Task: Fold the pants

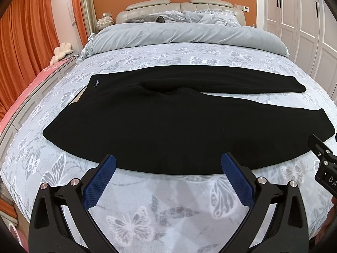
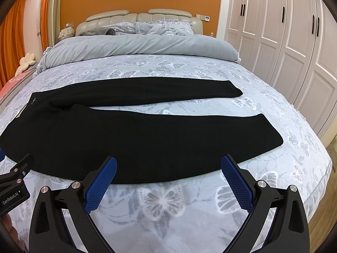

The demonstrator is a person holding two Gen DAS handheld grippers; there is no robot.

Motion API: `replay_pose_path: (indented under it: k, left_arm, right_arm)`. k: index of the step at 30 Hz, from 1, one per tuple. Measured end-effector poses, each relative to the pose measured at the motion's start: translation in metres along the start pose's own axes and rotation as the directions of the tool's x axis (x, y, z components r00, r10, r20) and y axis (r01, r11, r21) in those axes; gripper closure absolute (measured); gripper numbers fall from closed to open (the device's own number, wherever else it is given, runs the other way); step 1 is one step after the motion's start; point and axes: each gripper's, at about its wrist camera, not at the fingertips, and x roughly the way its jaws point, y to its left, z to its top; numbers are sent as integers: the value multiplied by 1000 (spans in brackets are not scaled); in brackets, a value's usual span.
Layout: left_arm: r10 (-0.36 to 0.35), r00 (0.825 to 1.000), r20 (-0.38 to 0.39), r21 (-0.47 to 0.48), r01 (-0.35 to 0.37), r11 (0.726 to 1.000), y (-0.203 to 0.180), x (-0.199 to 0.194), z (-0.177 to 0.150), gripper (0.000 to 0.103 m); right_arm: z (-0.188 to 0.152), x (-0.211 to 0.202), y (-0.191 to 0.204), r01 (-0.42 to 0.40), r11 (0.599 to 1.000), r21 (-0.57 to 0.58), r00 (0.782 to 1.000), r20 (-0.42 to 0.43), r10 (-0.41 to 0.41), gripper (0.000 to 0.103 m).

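Black pants lie flat across the bed, waistband at the left, the two legs spreading apart toward the right. In the right wrist view the same pants show both leg ends, the far one shorter in view. My left gripper hangs open at the pants' near edge, its blue pads empty. My right gripper is open too, over the near leg's edge, nothing between its fingers. Each gripper shows at the edge of the other's view.
The bed has a butterfly-print sheet; a rolled grey duvet and pillows lie at the head. White wardrobe doors stand on the right, orange curtains and a pink bench on the left.
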Motion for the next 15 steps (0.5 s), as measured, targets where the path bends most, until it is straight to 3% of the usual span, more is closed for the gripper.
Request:
replay_pose_path:
  k: [15]
  left_arm:
    - [3,1000,-2,0,-3,1000,1,2,3,5]
  right_arm:
    - [-1,1,0,4,1000,-1,1000,-1,-4,5]
